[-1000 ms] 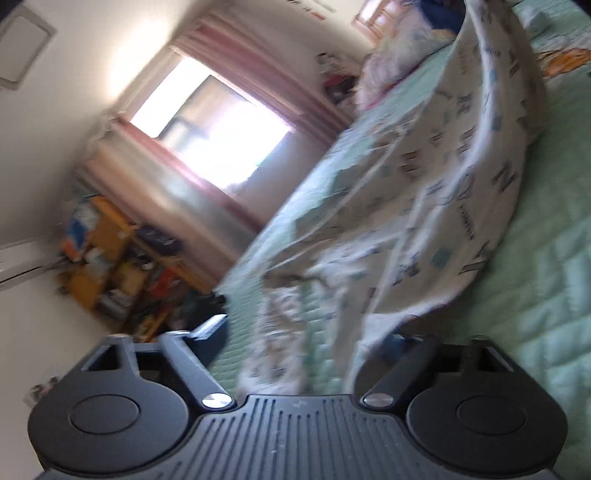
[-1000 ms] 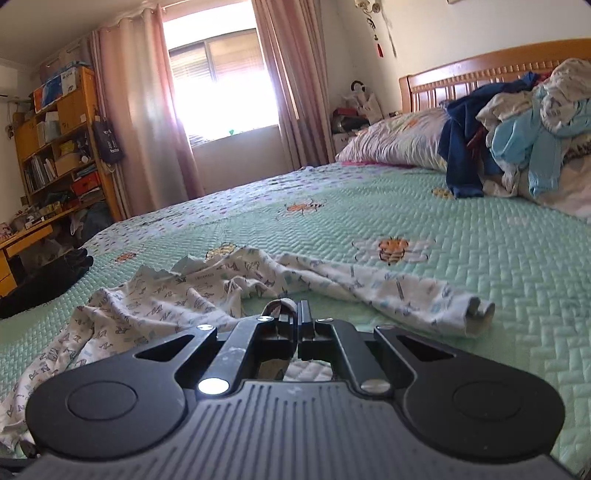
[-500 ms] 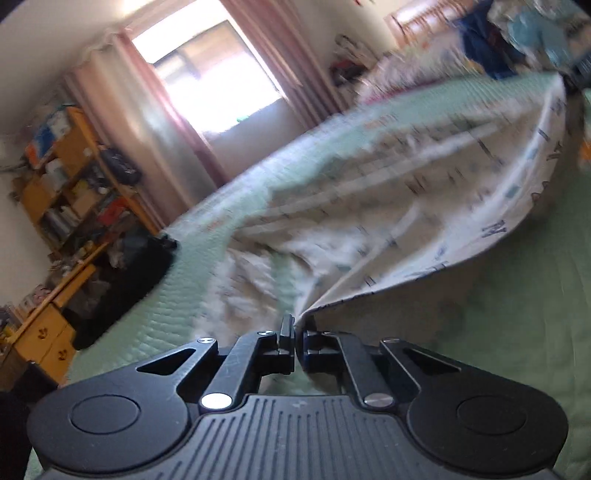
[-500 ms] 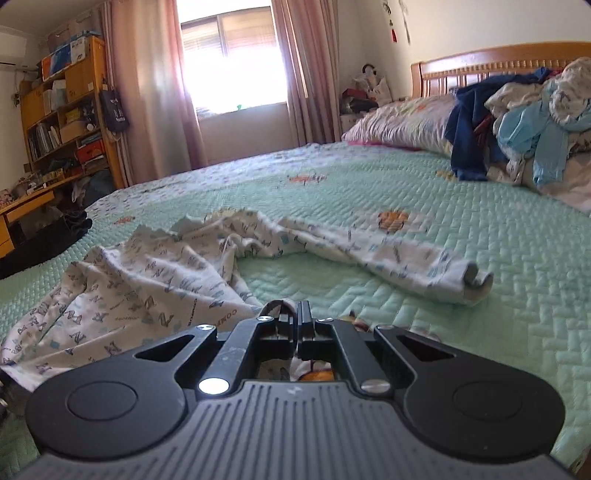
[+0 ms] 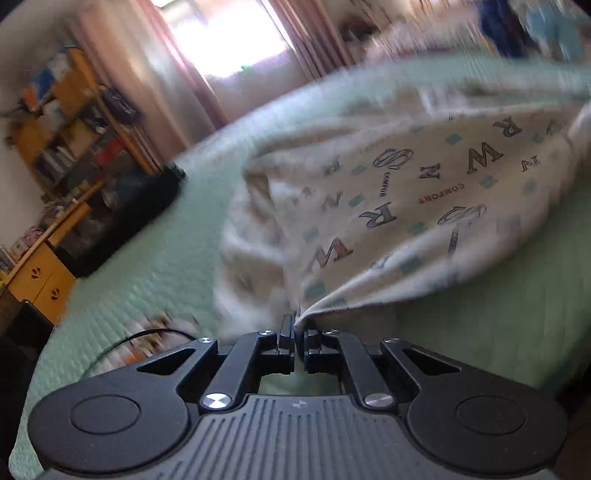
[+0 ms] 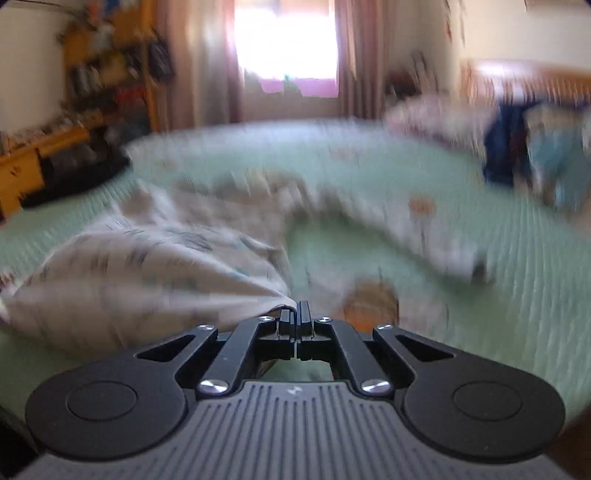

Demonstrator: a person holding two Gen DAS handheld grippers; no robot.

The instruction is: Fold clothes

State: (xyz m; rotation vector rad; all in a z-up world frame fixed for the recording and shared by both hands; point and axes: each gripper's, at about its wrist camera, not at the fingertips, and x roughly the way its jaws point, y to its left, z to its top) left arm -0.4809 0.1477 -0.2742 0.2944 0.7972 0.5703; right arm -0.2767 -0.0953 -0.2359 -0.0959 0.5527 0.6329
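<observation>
Right wrist view is smeared all over: the letter-print garment (image 6: pixel 147 266) shows no readable print, and the orange blob (image 6: pixel 369 304) on the green bedspread (image 6: pixel 517 295) just past the right gripper (image 6: pixel 298 314) can't be identified. Left wrist view: garment's right side (image 5: pixel 424 192) runs off frame, its left folds are blurred, and shelf contents (image 5: pixel 74 122) plus the clothes pile (image 5: pixel 535 26) top right are too blurred to sort. Cloth edge vanishes between the left gripper's (image 5: pixel 298 326) pads, so how much is pinched can't be told.
</observation>
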